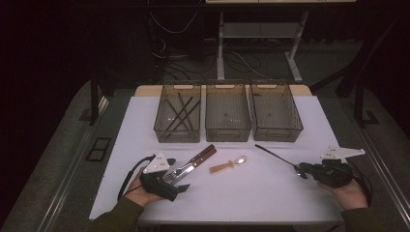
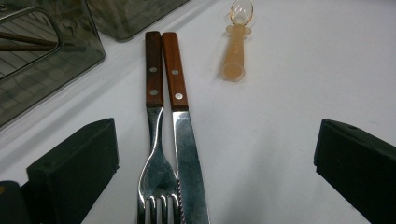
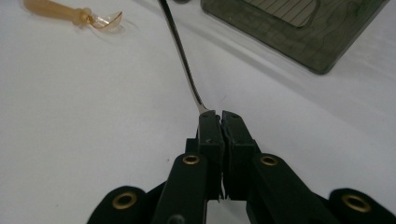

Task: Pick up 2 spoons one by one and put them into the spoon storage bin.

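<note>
Down at the bottom of the high view, both hands rest low on the white table: the left gripper sits over a fork and knife, while the right gripper pinches a thin dark utensil by its end, probably headed for one of the three bins. Left gripper view: jaws wide apart, holding nothing, straddling the fork and knife, likely lining up a pick. Right gripper view: jaws clamped tight on the utensil, which slants away over the table.
</note>
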